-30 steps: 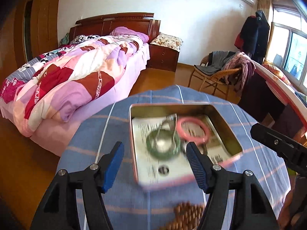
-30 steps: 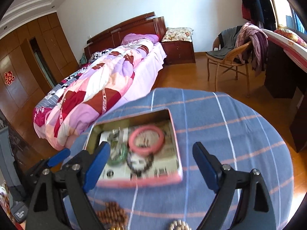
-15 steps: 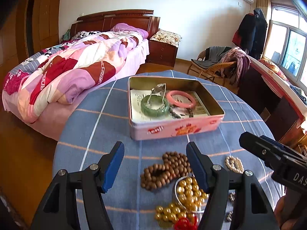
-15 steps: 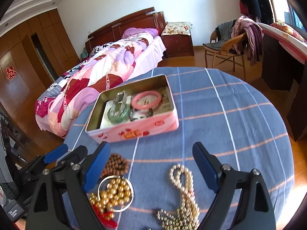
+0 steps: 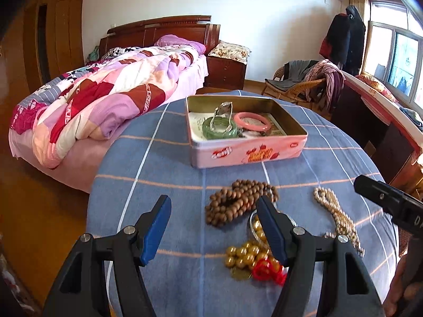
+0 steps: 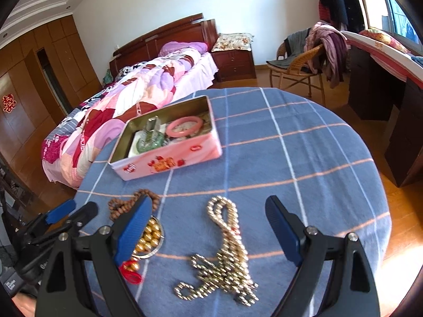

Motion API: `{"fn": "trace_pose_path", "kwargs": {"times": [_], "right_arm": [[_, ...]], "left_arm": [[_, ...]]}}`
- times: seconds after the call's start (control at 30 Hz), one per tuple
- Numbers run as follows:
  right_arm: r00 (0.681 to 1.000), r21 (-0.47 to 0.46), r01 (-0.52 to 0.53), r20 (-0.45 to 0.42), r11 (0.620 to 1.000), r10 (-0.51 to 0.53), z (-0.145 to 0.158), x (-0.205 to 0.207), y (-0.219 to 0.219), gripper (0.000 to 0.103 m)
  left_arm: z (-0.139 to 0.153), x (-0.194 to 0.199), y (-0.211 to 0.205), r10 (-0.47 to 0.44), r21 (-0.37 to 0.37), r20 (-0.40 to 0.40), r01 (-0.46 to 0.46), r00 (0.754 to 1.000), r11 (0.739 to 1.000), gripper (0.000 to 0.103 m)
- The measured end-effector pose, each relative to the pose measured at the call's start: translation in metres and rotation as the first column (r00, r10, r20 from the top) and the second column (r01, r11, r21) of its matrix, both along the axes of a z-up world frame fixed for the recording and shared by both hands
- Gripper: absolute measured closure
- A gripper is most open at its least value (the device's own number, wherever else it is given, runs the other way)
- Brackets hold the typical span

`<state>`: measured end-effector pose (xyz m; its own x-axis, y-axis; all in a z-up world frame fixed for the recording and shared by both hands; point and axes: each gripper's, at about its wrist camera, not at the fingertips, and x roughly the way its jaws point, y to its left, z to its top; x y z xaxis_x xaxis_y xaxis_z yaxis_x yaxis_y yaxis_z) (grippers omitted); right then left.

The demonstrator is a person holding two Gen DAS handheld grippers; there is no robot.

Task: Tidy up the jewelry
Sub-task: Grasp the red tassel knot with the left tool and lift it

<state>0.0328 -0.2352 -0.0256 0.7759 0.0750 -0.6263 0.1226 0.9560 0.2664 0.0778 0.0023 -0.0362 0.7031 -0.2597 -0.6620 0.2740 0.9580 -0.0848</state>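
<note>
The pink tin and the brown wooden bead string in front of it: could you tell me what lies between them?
Nothing: only bare blue checked tablecloth separates the pink tin from the brown wooden bead string, most clearly in the left wrist view.

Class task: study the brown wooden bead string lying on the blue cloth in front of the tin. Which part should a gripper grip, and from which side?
Grip the heaped middle of the brown wooden bead string from above, fingers straddling the pile. It lies flat and bunched, so a side approach would likely just push it.

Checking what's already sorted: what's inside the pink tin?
Inside the pink tin: a green bangle, a pink bangle, a silver clip-like piece, printed paper. Anything beneath is hidden.
</note>
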Motion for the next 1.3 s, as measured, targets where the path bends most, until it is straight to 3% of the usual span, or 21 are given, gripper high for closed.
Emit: {"fn": "trace_pose_path", "kwargs": {"times": [0.27,0.53,0.87,0.97,1.1,1.3], "right_arm": [[1.0,-0.016,0.008,-0.024,1.0,-0.008,-0.012,-0.014,-0.008,0.013],[0.999,-0.029,-0.001,-0.036,1.0,0.0,-0.018,-0.024,-0.009,0.014],[0.999,-0.034,0.002,-0.037,0.999,-0.003,-0.019,-0.027,-0.012,0.014],[0.999,-0.025,0.006,-0.036,1.0,-0.007,-0.019,-0.027,-0.013,0.014],[0.999,-0.014,0.007,-0.043,1.0,-0.008,-0.02,-0.027,-0.014,0.014],[0.999,-0.017,0.014,-0.037,1.0,-0.015,-0.019,-0.028,-0.016,0.014]], "left_arm": [[-0.016,-0.02,0.009,-0.045,-0.008,-0.019,0.045,0.999,0.999,0.036],[-0.018,-0.038,0.0,-0.158,-0.006,-0.016,0.158,0.987,0.987,0.036],[-0.033,-0.04,-0.02,-0.237,-0.081,-0.122,0.228,0.964,0.97,0.037],[-0.04,-0.037,-0.023,-0.216,-0.071,-0.152,0.207,0.964,0.976,0.053],[-0.039,-0.034,-0.019,-0.226,-0.08,-0.152,0.215,0.962,0.973,0.092],[-0.025,-0.047,-0.012,-0.26,-0.073,-0.091,0.254,0.961,0.965,0.099]]}}
